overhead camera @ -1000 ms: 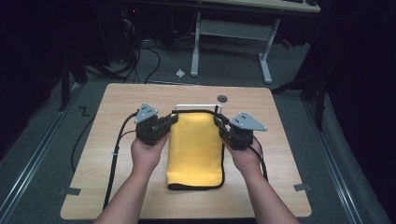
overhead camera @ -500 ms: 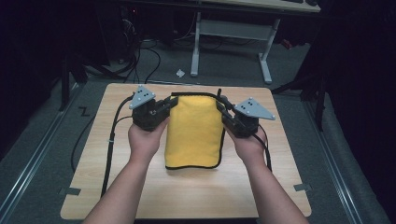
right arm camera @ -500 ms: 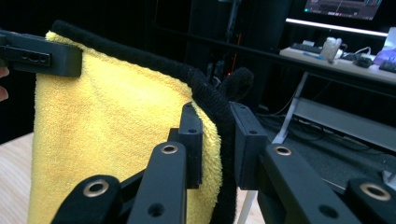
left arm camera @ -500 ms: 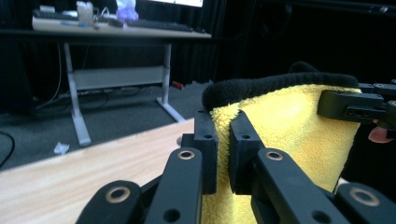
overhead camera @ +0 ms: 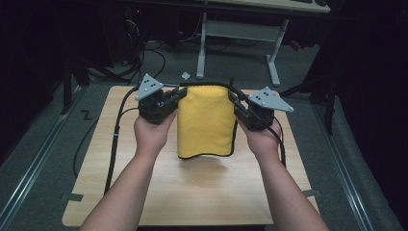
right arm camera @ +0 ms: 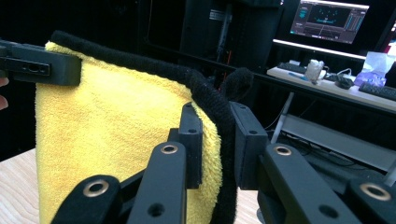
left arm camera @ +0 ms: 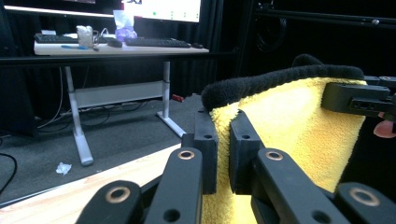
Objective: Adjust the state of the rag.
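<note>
A yellow cloth with a black border [overhead camera: 204, 120] hangs in the air above the wooden table [overhead camera: 192, 192], held by its two top corners. My left gripper [overhead camera: 180, 95] is shut on the top left corner; its own view shows the yellow cloth [left arm camera: 299, 121] pinched between the black jaws of my left gripper [left arm camera: 223, 156]. My right gripper [overhead camera: 235, 101] is shut on the top right corner, and in its view the cloth [right arm camera: 112, 126] and its black edge pass between the closed jaws of my right gripper [right arm camera: 217, 144]. The cloth's lower edge hangs just above the tabletop.
A desk frame with white legs [overhead camera: 235, 38] stands on the floor beyond the table. Black cables [overhead camera: 115, 139] trail from the grippers over the table's left side. A monitor and keyboard [right arm camera: 336, 28] sit on a desk behind.
Both grippers have lifted the cloth off the table and raised it. It lay flat a second ago and now hangs upright between them.
</note>
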